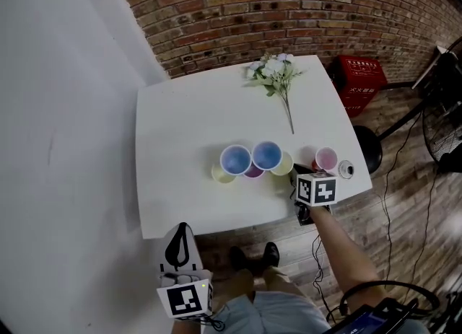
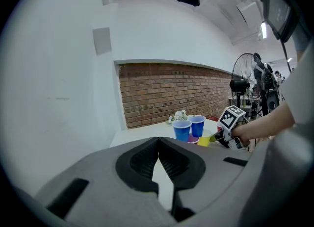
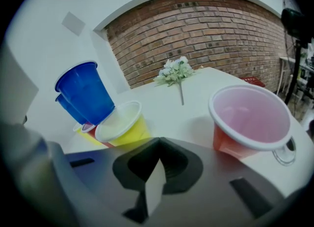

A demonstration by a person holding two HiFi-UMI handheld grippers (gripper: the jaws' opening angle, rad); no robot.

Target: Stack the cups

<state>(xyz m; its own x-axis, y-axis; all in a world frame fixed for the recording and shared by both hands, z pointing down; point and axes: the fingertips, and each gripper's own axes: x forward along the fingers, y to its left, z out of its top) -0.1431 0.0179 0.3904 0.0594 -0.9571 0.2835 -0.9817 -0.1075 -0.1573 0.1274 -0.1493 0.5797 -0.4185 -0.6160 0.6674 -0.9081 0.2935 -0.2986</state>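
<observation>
Your red cup (image 1: 326,159) stands upright near the worktop's (image 1: 188,130) right front corner, its long axis vertical and its mouth facing up; only its pale pink inside shows. It sits apart from the cluster to its left. There, two blue cups (image 1: 266,155) stand mouth up and touching side by side, with blue insides showing. A purple cup (image 1: 253,172) and two yellow cups (image 1: 222,174) peek out low around them. In the right gripper view the nearer yellow cup (image 3: 120,123) leans, its white mouth tipped up and toward the blue ones.

Your right hand-held gripper (image 1: 314,188) is at the worktop's front edge, just short of the red cup and angled down, with your forearm (image 1: 339,253) stretched out behind it. Its jaws are pressed together on nothing. Your left hand-held gripper (image 1: 180,242) hangs off the worktop's front left corner, roughly level, jaws likewise together and empty.

A spray of flowers (image 1: 274,73) lies at the far side.
</observation>
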